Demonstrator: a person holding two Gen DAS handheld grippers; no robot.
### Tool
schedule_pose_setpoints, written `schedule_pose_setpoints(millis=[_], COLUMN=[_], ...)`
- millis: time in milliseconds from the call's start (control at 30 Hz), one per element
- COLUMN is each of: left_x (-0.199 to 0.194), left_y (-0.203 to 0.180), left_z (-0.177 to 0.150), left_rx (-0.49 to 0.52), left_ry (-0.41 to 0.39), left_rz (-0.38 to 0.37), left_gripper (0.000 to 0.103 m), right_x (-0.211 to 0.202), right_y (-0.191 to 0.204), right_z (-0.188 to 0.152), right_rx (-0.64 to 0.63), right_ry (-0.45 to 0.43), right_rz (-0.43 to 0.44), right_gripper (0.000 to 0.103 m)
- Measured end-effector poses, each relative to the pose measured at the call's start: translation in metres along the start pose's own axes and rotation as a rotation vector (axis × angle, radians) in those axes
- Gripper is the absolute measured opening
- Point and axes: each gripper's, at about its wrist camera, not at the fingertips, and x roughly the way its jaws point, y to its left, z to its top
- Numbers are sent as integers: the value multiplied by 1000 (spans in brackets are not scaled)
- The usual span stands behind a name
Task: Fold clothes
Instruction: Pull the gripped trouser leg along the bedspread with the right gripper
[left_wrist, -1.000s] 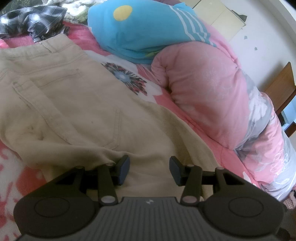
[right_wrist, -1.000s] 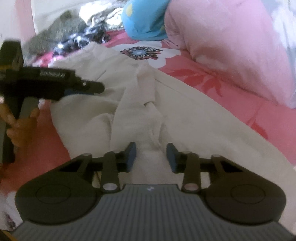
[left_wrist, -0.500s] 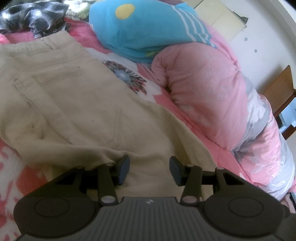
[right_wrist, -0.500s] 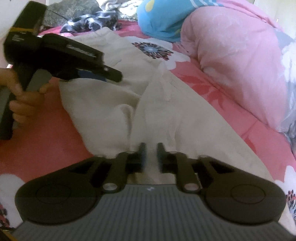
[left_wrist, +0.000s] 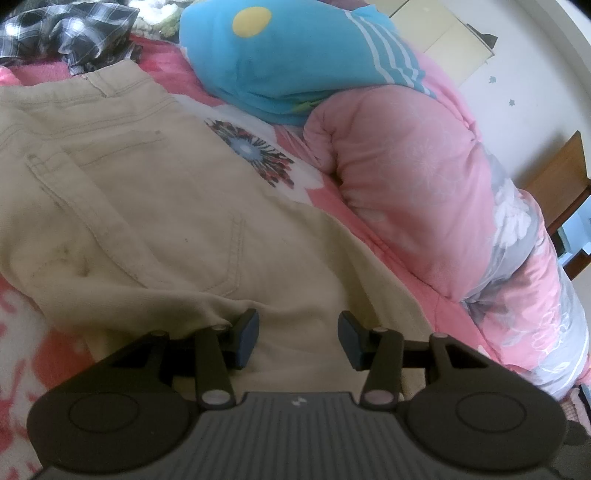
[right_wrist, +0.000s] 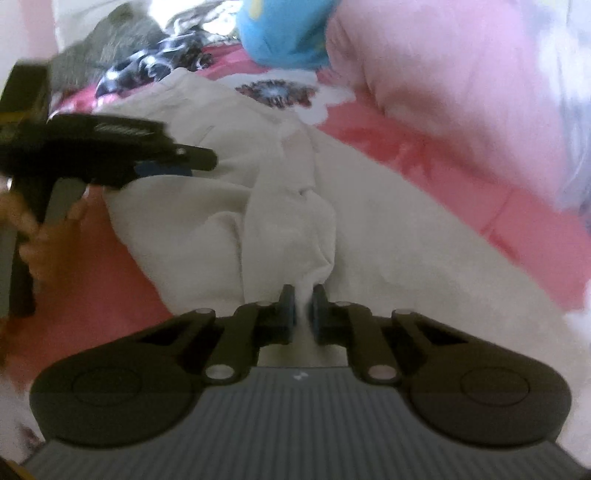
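Two grippers: right gripper (right_wrist: 303, 310) just closed, pinching trousers (right_wrist: 288, 236); left gripper (left_wrist: 297, 336) half-open.

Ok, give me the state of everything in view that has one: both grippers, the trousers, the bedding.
left gripper: open, over the trousers, gripping nothing
right gripper: jaws just closed, pinching a ridge of the trousers' fabric
beige trousers: spread on the bed, rumpled, not yet folded
pink quilt: bunched up beside the trousers
plaid garment: crumpled, unfolded
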Motion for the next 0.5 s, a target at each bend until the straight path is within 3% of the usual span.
schedule_pose_setpoints(millis=[300, 500], left_x=[0, 0], left_y=[2, 2], left_z=[1, 1], left_rx=[-8, -15], left_ry=[4, 6], left_rz=[-8, -14], left_gripper=[49, 49], right_x=[-24, -29], right_y=[35, 22], right_z=[-6, -3], right_rx=[-211, -201], right_ry=[-96, -99], right_rz=[-300, -364], right_gripper=[6, 6])
